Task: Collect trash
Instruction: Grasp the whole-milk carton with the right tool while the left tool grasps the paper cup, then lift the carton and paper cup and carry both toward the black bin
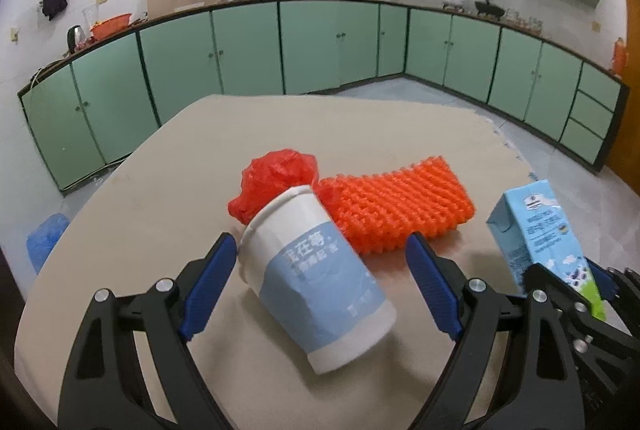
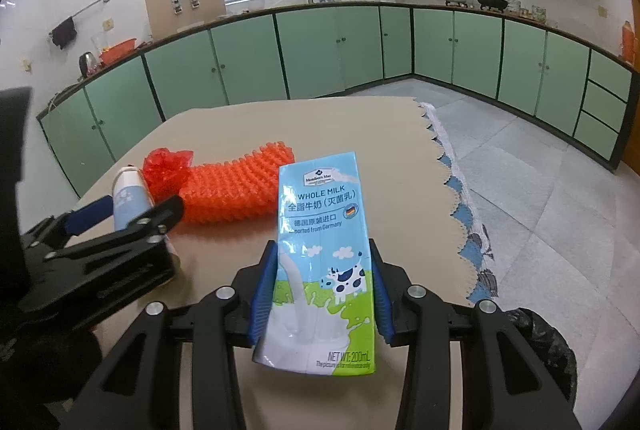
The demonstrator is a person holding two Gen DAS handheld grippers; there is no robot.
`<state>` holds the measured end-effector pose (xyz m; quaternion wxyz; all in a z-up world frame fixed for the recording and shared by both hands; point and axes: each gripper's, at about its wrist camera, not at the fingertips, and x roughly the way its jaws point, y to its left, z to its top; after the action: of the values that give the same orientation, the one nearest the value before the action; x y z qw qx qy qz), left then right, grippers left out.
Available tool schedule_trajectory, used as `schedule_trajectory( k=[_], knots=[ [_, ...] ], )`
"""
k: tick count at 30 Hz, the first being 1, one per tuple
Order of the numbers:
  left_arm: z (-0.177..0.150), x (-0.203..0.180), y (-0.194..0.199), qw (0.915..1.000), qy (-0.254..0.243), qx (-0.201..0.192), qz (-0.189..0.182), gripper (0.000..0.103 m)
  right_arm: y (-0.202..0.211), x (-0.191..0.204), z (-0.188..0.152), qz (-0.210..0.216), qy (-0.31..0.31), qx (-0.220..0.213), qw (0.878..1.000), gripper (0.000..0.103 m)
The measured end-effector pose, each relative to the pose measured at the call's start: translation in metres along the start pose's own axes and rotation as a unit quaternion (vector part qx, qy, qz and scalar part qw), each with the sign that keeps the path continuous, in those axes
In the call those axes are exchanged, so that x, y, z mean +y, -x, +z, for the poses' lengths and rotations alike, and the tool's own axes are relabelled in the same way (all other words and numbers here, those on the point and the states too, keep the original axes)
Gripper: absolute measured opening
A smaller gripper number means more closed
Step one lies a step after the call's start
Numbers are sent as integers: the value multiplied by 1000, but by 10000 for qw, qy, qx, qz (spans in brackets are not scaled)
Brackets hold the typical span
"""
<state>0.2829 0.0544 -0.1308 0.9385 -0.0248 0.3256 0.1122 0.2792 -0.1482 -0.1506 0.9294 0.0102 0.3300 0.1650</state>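
Milk carton [image 2: 320, 262] sits upright between the blue pads of the right gripper [image 2: 322, 294], which pinch its two sides low down; it looks gripped, with its base apparently clear of the table [image 2: 360, 134], near the right edge. So one piece of trash seems already collected, and the step in hand is the second pick.

On the left, the cup [image 1: 316, 282] lies on its side toward the near edge of the table, its rim end pointing away and touching the crumpled red bag [image 1: 276, 182]. The left gripper [image 1: 322, 282] straddles it with its jaws spread wide: the left pad [image 1: 212, 282] is right at the cup's wall near the rim, while the other stands apart from it. Nothing is squeezed yet.

Just beyond the cup, the orange foam net [image 1: 396, 206] lies flat mid-table, touching the bag.

Next move, as I judge it: centre the cup between the pads, then close gently, since a thin paper wall will dent and a round body can roll or slip out. The bag may drag along. No bin is visible on the table; a dark bag [image 2: 540, 342] shows at the lower right, perhaps the destination.
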Motion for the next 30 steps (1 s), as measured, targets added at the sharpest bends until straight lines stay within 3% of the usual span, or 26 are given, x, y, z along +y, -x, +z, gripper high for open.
schedule_trajectory(
  k=[3, 6, 12, 17, 19, 30],
  knots=[
    [-1, 2, -4, 9999, 67, 130, 26, 83, 0, -2, 0, 65, -25, -4, 10000, 42],
    [-1, 10, -5, 9996, 209, 179, -5, 70, 0, -2, -1, 105, -23, -20, 9999, 42],
    [-6, 24, 3, 9995, 232, 100, -207, 60, 6, 6, -4, 110, 117, -64, 9999, 42],
    [-17, 43, 18, 9978, 296, 24, -588, 52, 14, 13, -7, 119, 142, -96, 9998, 41],
    [-21, 52, 24, 9970, 284, -37, -724, 44, 18, 17, -11, 128, 150, -90, 9998, 41],
    [-25, 74, 17, 9953, 573, 177, -755, 53, 21, 29, -14, 109, 245, -54, 9996, 35]
  ],
)
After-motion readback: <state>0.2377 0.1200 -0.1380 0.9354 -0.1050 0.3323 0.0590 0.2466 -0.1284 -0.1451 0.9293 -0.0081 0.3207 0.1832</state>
